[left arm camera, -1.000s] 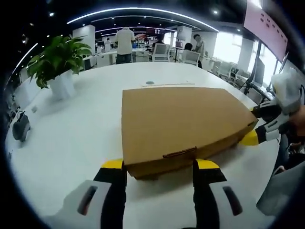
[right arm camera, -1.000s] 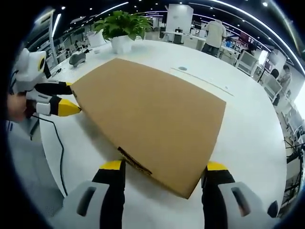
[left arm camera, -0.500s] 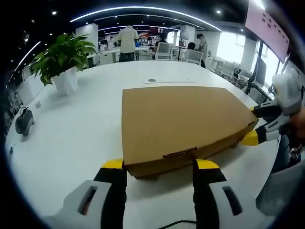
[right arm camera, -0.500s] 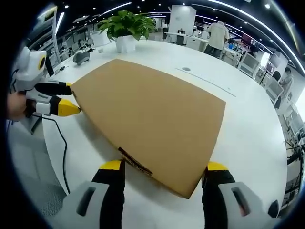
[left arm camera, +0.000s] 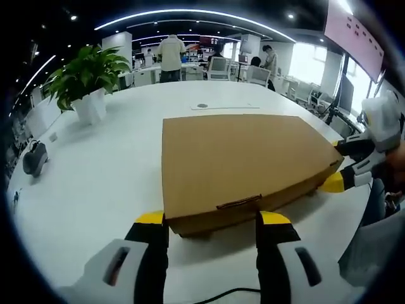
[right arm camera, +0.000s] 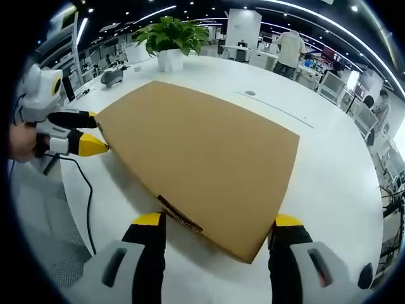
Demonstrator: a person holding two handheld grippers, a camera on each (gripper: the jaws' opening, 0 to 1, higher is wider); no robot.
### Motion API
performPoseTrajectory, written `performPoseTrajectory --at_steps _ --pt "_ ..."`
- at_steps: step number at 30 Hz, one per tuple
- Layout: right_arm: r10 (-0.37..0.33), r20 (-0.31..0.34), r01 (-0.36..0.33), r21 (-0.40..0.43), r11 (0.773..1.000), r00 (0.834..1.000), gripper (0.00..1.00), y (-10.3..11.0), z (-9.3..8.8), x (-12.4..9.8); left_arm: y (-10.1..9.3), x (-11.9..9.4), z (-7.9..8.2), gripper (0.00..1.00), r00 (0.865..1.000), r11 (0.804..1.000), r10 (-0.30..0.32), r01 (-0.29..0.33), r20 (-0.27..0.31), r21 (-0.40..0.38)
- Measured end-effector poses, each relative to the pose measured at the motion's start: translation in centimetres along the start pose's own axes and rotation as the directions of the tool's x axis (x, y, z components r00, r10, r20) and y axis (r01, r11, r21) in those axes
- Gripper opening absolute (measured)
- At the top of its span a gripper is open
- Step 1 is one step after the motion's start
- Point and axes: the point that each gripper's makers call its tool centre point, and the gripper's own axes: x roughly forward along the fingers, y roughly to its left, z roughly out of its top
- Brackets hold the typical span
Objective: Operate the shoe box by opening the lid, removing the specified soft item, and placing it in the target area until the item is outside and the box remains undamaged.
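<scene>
Both tools (left arm camera: 212, 218) (right arm camera: 215, 220) straddling box (left arm camera: 243, 161) corners

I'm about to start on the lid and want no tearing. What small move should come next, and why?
Probably lift both hand-held grippers gently together to raise the lid. The shoe box lies shut on the white table, with the left hand-held gripper open around its tabbed front edge and the right hand-held gripper open at another edge. An even lift should spare the cardboard.

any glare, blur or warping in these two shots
Left gripper view: fisheye bends the cardboard box edges and ceiling light strips; bright windows wash out at upper right. Right gripper view: same bowing of the white table; box sharp, soft shadow under its near edge.
</scene>
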Motion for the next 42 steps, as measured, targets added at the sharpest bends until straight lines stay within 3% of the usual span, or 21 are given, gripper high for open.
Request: performPoseTrajectory --at_steps 10,13,15,18,21,26,29,33,36,42 --pt "-0.001 -0.006 0.001 0.003 1.0 1.0 0.64 -0.1 0.1 0.0 0.3 0.0 0.0 0.51 1.0 0.999 0.004 -0.004 -0.007 0.038" --pt "-0.004 0.0 0.004 0.003 1.0 1.0 0.65 0.0 0.2 0.0 0.1 0.0 0.0 0.54 1.0 0.999 -0.013 0.014 -0.02 0.04" --pt "-0.007 0.015 0.007 0.014 1.0 1.0 0.67 0.0 0.3 0.1 -0.2 0.2 -0.5 0.58 0.997 0.998 -0.04 0.042 -0.061 0.041" --pt "-0.017 0.014 0.017 -0.004 1.0 1.0 0.66 -0.2 0.4 -0.1 -0.3 0.3 -0.6 0.61 0.997 0.997 -0.046 0.05 -0.065 0.059" --pt "-0.008 0.017 0.008 -0.006 1.0 1.0 0.65 -0.3 0.6 -0.5 -1.0 0.2 -0.8 0.67 0.993 0.996 -0.081 0.084 -0.085 0.038" --pt "0.002 0.065 -0.003 0.01 1.0 0.998 0.66 -0.5 1.2 -1.4 -0.9 -0.4 -0.4 0.68 0.992 0.994 -0.107 0.107 -0.07 0.001" --pt "0.002 0.082 -0.006 0.047 0.999 0.997 0.65 -0.3 1.3 -2.1 -0.6 -0.7 0.1 0.77 0.993 0.994 -0.105 0.105 -0.047 -0.013" --pt "0.01 0.099 -0.018 0.08 0.997 0.995 0.67 0.5 1.0 -2.7 -0.6 -1.3 0.6 0.75 0.991 0.989 -0.125 0.121 -0.043 -0.083" --pt "0.02 0.113 -0.033 0.112 0.993 0.993 0.7 0.9 0.9 -3.1 -0.6 -1.9 1.0 0.78 0.992 0.985 -0.122 0.117 -0.03 -0.128" --pt "0.044 0.127 -0.068 0.191 0.979 0.991 0.72 1.5 0.9 -4.3 -2.2 -2.6 1.4 0.88 0.982 0.963 -0.191 0.188 0.002 -0.194"
